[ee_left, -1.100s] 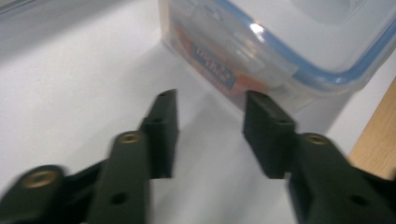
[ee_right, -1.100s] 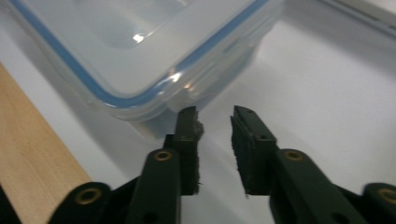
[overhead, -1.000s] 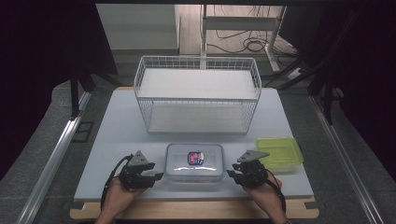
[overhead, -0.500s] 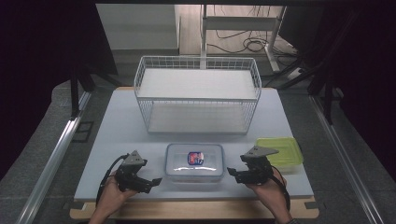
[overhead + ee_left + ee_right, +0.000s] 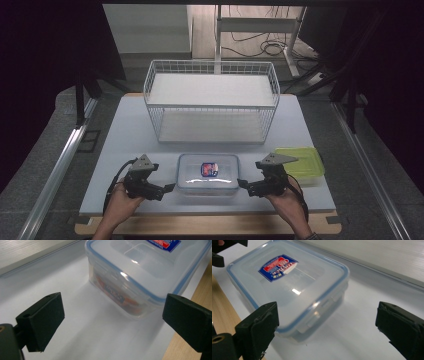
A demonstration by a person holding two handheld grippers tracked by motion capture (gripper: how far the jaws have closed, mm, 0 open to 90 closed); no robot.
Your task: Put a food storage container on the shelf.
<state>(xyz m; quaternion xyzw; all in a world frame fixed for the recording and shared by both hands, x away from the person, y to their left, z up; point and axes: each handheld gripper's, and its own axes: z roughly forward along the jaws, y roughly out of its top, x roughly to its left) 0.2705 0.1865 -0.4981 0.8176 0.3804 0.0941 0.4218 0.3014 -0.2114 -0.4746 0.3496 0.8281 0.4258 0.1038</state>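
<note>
Pulled both claws back a little from the box ends since the earlier frames, and spread the jaws just now. Left the left claw [image 5: 169, 189] released, with nothing between its pads. Kept the right claw [image 5: 243, 184] in the same way, wide apart and empty. Found the clear lidded box [image 5: 207, 175] lying flat on the white worktop [image 5: 125, 130], between the two claws and close to the near edge, with something orange inside.

Judged the smooth plastic as a slipping risk: could have tilted the box if clamped on one end only, or shoved it sideways if reached by one claw before the other. Could also have scraped it toward the wooden front edge with a too low approach. Saw the green-lidded container [image 5: 300, 162] just beside the right claw, so easily knocked by a wide swing outward. Noted the wire basket [image 5: 210, 107] farther back, well apart from the box, probably no danger there yet.
</note>
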